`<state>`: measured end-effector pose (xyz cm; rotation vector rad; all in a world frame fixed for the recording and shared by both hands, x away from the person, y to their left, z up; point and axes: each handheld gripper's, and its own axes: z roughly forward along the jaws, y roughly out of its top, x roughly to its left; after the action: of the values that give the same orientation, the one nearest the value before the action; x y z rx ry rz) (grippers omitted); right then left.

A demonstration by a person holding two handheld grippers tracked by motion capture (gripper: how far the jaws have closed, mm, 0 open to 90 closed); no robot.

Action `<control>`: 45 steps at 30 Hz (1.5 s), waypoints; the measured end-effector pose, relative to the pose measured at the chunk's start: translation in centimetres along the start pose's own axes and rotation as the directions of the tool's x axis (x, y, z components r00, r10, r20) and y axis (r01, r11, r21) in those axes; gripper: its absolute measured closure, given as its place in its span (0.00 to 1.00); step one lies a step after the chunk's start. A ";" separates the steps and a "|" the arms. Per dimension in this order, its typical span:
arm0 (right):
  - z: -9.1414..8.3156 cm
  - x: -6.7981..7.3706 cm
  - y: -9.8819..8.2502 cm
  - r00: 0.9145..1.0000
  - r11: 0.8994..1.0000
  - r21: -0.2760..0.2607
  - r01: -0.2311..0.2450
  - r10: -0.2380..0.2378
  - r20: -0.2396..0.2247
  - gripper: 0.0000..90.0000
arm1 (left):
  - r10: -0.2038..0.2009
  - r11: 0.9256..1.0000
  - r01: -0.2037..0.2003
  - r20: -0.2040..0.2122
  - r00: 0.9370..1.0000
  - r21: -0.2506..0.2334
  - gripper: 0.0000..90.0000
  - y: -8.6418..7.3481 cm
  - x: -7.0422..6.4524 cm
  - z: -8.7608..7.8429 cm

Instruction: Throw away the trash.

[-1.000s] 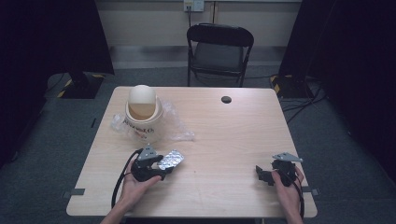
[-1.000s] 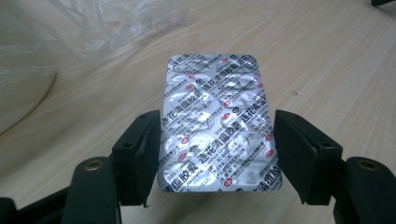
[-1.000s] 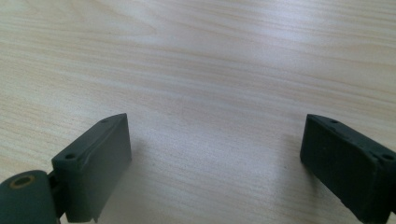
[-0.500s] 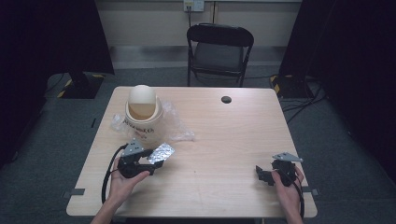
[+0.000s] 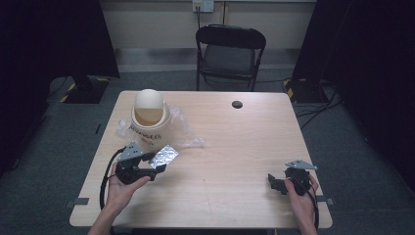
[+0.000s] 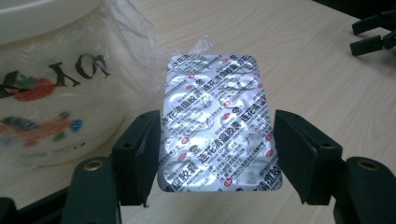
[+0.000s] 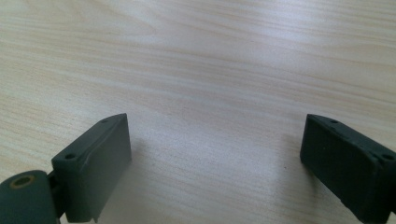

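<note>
Now left hand-held gripper [image 6: 217,154] level, clamping blister pack [image 6: 218,121] above table [image 5: 235,147].

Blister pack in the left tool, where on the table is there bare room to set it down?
The widest bare stretch is the table middle, bordered by the blister pack in the left tool, the right tool and the black disc at the far edge. The near edge between both hands is free too. The far-left corner is crowded: a lidded bin on crumpled plastic bag.

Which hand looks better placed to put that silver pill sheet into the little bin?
Left. The left gripper already grips the pill sheet right beside the bin; the right gripper sits open, apart at the table's other side.
</note>
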<state>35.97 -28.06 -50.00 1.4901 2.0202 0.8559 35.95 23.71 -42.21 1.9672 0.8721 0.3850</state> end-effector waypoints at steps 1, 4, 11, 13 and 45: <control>0.0 0.0 0.0 1.000 1.000 0.000 0.000 0.000 0.000 0.09 | -0.006 1.000 0.006 -0.003 1.000 -0.010 0.38 0.2 0.3 -0.3; 0.0 0.0 0.0 1.000 1.000 0.000 0.000 0.000 0.000 0.09 | -0.015 1.000 0.015 -0.008 1.000 -0.021 0.38 0.4 0.6 -0.8; 0.0 0.0 0.0 1.000 1.000 0.000 0.000 0.000 0.000 0.09 | -0.009 0.999 0.008 -0.026 1.000 -0.033 0.38 1.6 1.7 -2.0; 0.0 0.0 0.0 1.000 1.000 0.000 -0.001 0.001 -0.001 0.09 | -0.008 0.999 0.007 -0.033 0.999 -0.033 0.38 2.0 2.1 -2.3; 0.0 0.0 0.0 1.000 1.000 0.000 0.000 0.000 0.000 0.09 | -0.049 0.999 0.046 -0.138 0.989 -0.025 0.38 5.8 7.9 -2.8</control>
<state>35.98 -28.06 -50.00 1.4904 2.0202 0.8562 42.29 29.14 -36.42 1.9131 0.9973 0.5064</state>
